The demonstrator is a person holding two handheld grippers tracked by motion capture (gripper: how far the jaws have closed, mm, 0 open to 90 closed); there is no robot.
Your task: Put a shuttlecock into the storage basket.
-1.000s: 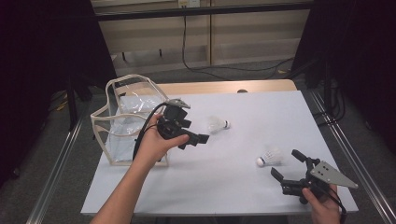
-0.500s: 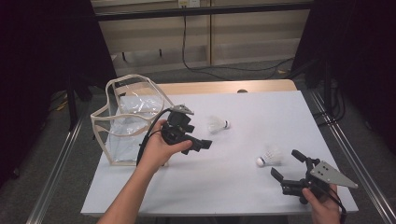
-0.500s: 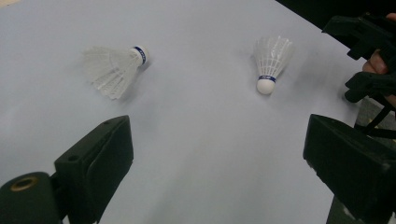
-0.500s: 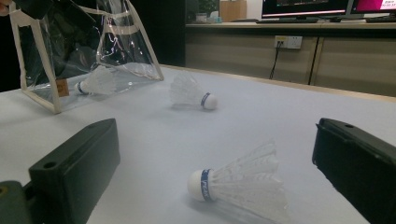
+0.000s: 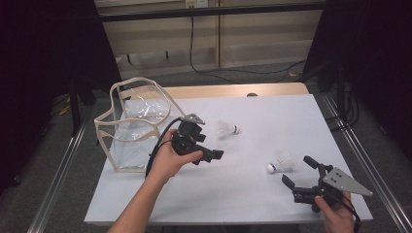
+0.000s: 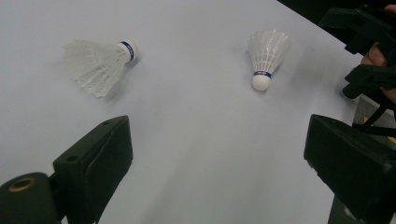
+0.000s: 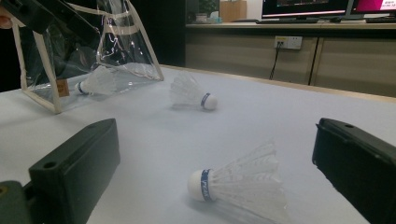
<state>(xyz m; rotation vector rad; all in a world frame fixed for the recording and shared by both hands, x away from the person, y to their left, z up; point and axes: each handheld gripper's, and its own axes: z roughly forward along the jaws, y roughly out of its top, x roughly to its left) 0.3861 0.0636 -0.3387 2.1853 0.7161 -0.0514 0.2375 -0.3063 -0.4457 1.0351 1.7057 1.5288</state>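
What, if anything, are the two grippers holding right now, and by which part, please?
Nothing is held. The left gripper and right gripper both stand open and empty; the two shuttlecocks lie free on the table.

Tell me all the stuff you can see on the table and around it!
White feathered shuttlecocks with blue-banded cork tips: three, white. One mid-table near the left gripper, one near the right gripper, one lying inside the bag.
Clear plastic bag with cream trim: one, transparent, standing open at the table's left side.
White rectangular table: one, white top with a wooden far edge.
Black cable on the floor: one, black, behind the table.
Left gripper: one, black, fingers open, held beside the bag.
Right gripper: one, black with a grey plate, fingers open, at the table's near right corner.
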